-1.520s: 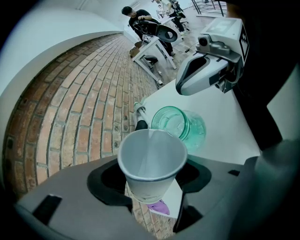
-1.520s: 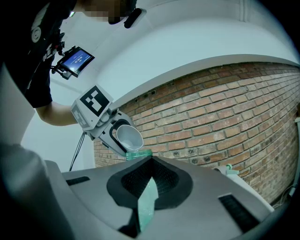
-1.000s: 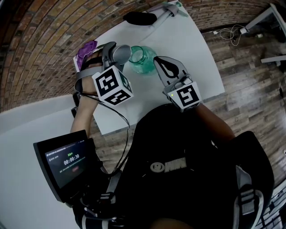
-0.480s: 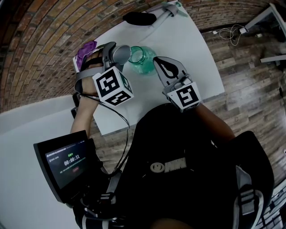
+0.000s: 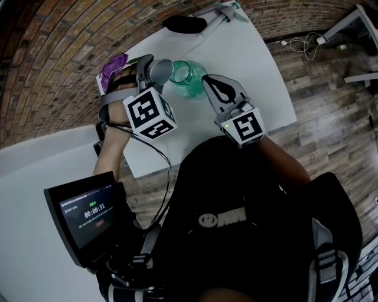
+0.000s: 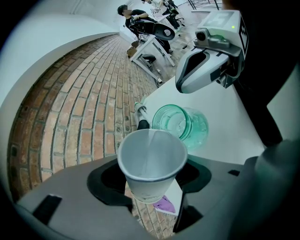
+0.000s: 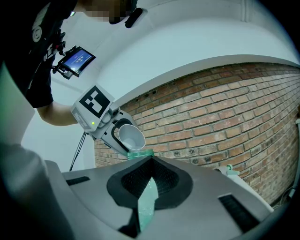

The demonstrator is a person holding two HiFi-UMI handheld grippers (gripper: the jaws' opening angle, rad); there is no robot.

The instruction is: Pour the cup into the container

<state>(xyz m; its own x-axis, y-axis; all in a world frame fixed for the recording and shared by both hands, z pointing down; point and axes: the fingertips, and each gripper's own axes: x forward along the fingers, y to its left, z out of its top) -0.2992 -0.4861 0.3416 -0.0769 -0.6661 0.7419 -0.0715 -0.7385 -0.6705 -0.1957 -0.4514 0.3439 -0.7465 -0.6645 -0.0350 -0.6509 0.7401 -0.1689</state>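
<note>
A white paper cup (image 5: 160, 71) is tipped on its side, with its mouth at the rim of a green glass jar (image 5: 189, 79) that stands on the white table (image 5: 254, 65). My left gripper (image 5: 155, 69) is shut on the cup. In the left gripper view the cup (image 6: 152, 161) looks empty inside, and the jar (image 6: 180, 124) stands just beyond it. My right gripper (image 5: 208, 81) is shut, its tips by the jar's right side; I cannot tell whether they touch it. In the right gripper view the jar (image 7: 139, 153) shows past the closed tips, below the cup (image 7: 131, 136).
A purple object (image 5: 113, 63) lies at the table's left edge behind my left hand. A black object (image 5: 184, 24) and a white and green tool (image 5: 227, 12) lie at the far end. A small screen (image 5: 82, 215) hangs at lower left. Brick floor surrounds the table.
</note>
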